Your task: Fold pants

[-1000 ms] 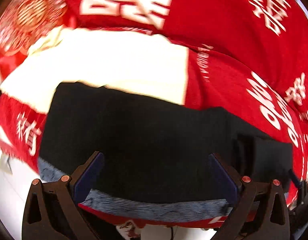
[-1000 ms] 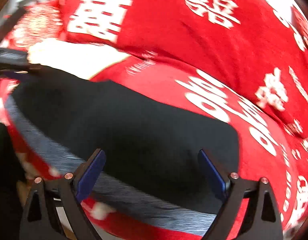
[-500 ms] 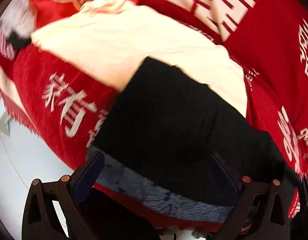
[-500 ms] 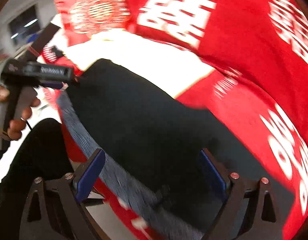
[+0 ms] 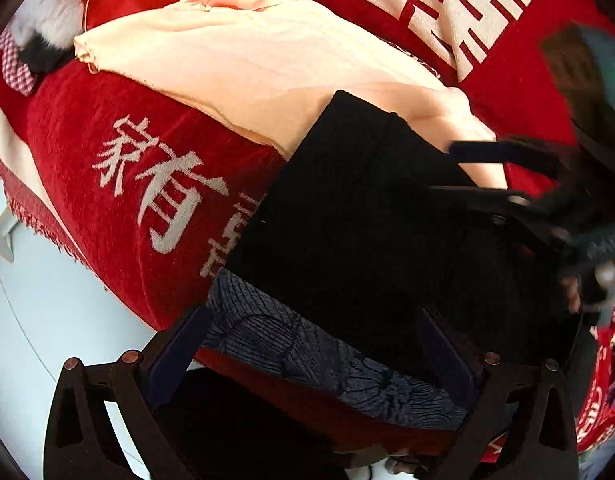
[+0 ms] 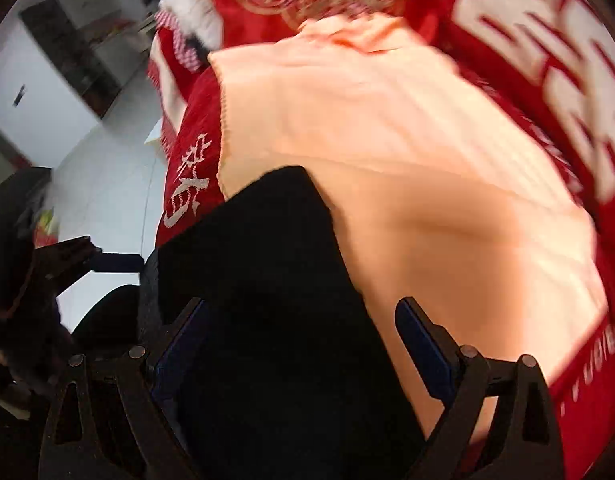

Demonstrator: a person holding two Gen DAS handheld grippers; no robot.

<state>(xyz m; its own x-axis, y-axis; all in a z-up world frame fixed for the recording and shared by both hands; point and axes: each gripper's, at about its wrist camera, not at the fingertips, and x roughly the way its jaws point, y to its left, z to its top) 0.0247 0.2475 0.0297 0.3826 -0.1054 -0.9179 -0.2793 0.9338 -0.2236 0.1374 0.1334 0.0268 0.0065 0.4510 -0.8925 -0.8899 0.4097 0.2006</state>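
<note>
On the red bedspread [image 5: 107,184], the black pants [image 5: 367,232] lie as a folded block, their far corner at about 12 o'clock resting on a peach cloth [image 5: 247,52] and the grey waistband [image 5: 307,356] at 6 o'clock. Left claw [image 5: 319,352] and right claw [image 6: 303,340] both stand apart, holding nothing. A fold looks done; next likely calls for pinching an edge for another fold.

Black pants [image 5: 359,216], red white-lettered blanket [image 5: 107,168]
</note>
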